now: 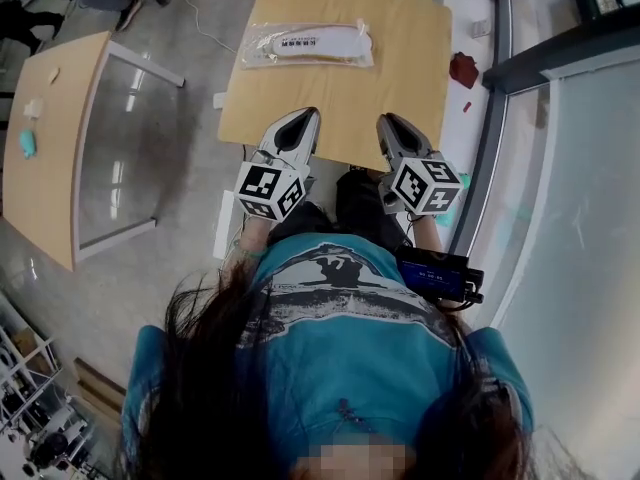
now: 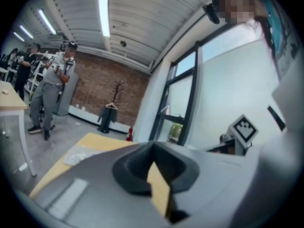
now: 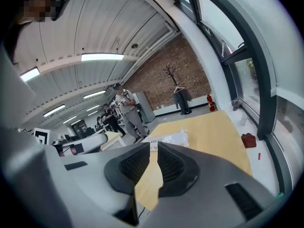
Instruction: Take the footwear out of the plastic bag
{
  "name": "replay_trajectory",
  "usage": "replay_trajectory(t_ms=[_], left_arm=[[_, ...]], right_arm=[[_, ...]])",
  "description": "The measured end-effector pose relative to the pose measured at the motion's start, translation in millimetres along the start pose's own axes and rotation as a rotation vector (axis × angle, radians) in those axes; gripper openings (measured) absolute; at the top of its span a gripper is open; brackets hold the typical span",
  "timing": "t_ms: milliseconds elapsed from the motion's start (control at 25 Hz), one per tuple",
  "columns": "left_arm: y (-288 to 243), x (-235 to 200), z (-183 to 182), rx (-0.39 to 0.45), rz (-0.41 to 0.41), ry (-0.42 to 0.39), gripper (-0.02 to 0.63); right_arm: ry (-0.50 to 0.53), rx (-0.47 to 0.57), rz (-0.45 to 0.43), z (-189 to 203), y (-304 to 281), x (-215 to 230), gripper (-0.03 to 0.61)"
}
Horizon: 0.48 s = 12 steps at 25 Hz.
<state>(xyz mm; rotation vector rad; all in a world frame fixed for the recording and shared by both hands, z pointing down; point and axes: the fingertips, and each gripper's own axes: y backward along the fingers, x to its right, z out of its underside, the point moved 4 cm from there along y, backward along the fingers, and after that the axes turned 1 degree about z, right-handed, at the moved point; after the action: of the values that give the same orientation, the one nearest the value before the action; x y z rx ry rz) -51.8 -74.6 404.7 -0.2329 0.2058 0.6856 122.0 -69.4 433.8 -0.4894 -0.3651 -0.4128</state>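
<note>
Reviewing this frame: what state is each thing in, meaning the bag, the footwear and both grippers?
plastic bag: lying flat on the far part of the table, untouched; whether it is sealed cannot be told.
footwear: inside the bag.
left gripper: shut, empty, at the table's near edge.
right gripper: shut, empty, at the table's near edge.
</note>
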Motion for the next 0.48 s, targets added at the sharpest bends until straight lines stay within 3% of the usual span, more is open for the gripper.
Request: replay_trajectory(t_ms=[160,360,400,480], left_arm=[[-48.5,-4.6,-12.7,0.01,-0.027,0.014,0.003],[-110.8,1.8,-3.2,-0.035,-0.034,-0.036,0.003],[-117.2,-0.1,-1.5,-0.041,-0.048,-0.028,0.003],[-126.9,-6.0,2.8,-0.048,-0.086,0.001,0.003]], right_arm=[[0.009,-0.064,-0.042,-23.9,-34.2,37.1,0.035],[0.016,-0.157,-0.068,-40.9,-78.7,104.8,0.037],[0.017,-0.182,-0.077,-42.3,-88.6,113.4,0.051],[0.01,-0.243,-0.114,-41.3,-110.1,126.7,0.14]])
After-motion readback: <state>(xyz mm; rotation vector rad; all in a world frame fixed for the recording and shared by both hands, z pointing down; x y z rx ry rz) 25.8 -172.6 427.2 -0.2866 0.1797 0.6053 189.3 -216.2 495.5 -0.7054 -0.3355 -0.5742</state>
